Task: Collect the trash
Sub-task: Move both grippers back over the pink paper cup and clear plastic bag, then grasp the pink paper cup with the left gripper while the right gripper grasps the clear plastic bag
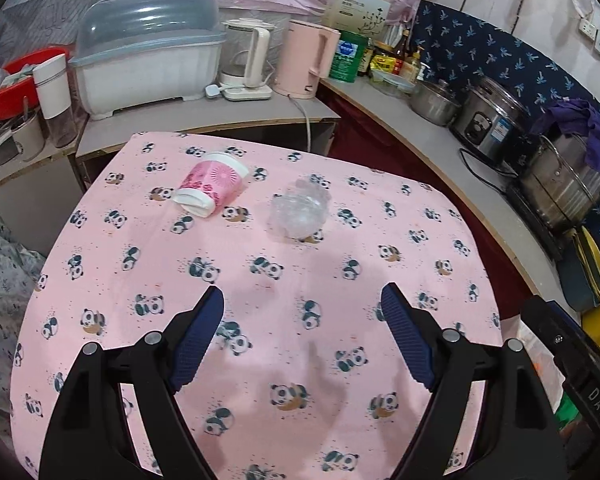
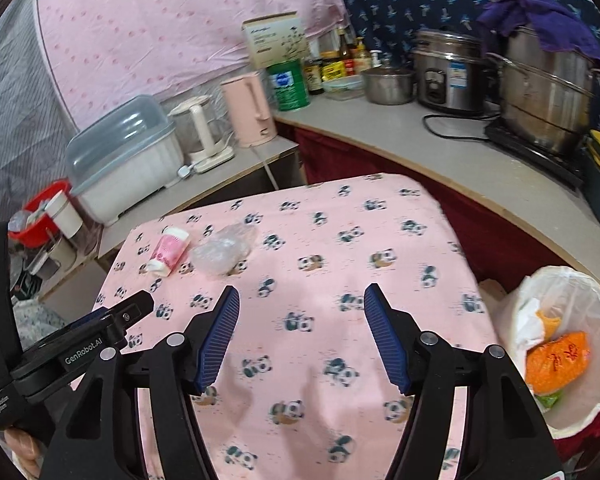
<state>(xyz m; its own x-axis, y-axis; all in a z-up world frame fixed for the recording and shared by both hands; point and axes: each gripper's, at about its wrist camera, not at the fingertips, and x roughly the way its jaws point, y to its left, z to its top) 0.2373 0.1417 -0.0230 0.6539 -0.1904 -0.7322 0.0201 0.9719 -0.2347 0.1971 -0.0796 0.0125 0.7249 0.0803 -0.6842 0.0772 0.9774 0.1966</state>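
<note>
From the left wrist we see the counter (image 1: 260,320) under soft pink panda cloth; a tipped pink paper cup (image 1: 211,186) lies near crinkly clear plastic (image 1: 300,212). Our left tongs (image 1: 302,336) stand spread, empty.

From the right wrist, our right tongs (image 2: 302,336) are spread over cloth, empty; a white-lined bin (image 2: 572,344) beside the counter holds orange wrapping.

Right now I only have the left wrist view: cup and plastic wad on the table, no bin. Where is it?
Observer: The bin stands off the table's right edge, near the right claw.
Operator: Is it empty?
Observer: No. An orange bag and white paper lie in it.
Operator: Is the right claw carrying anything?
Observer: No. It is open, with nothing between its fingers.
</note>
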